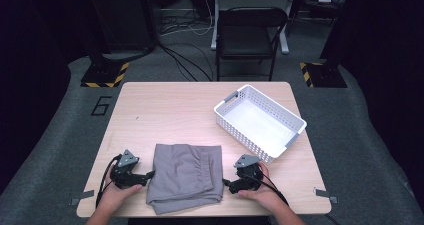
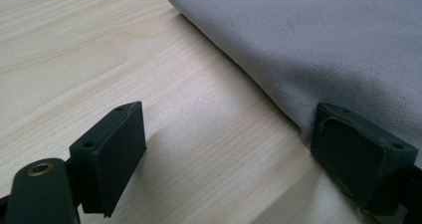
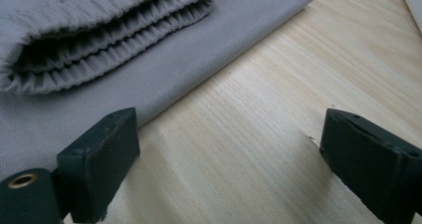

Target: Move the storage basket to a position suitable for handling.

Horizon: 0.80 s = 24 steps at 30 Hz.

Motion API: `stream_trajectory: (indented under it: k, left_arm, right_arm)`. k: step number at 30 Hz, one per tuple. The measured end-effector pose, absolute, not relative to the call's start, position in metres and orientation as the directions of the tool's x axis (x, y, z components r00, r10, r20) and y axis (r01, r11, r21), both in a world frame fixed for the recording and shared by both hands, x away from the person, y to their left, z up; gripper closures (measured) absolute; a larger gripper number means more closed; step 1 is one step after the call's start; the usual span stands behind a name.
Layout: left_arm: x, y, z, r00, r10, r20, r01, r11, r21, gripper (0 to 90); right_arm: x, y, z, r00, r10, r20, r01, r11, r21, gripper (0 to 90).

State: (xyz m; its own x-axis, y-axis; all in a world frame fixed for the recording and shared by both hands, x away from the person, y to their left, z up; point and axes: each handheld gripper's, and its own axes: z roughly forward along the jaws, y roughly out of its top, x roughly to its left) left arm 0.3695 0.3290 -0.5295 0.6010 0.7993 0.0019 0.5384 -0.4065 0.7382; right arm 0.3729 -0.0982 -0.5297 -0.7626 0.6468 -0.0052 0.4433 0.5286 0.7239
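Observation:
A folded grey garment (image 1: 186,176) with a gathered elastic waistband (image 3: 99,30) lies near the table's front edge. My left gripper (image 1: 150,175) rests on the wood at its left side, open; one jaw pad (image 2: 354,157) touches the cloth's folded edge (image 2: 259,79). My right gripper (image 1: 226,184) sits at the garment's right side, open, with bare wood between its jaws and the cloth edge (image 3: 209,79) just beside its left pad (image 3: 99,159). A hand holds each gripper.
A white perforated basket (image 1: 258,122) with grey handles stands empty at the table's right, behind my right gripper. The wooden table (image 1: 165,115) is bare at its back left. A black chair (image 1: 250,35) stands beyond the far edge.

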Motion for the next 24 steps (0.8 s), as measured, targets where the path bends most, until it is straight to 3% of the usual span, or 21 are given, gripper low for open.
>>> stream_trajectory:
  k: [24]
  left_arm:
    - [0.3688,0.3269,-0.5293,0.558,0.83,-0.014,0.56,-0.364,0.744,15.3]
  right_arm:
    - [0.3726,-0.0977,-0.5297,-0.752,0.659,0.001,0.453,0.515,0.727,10.0]
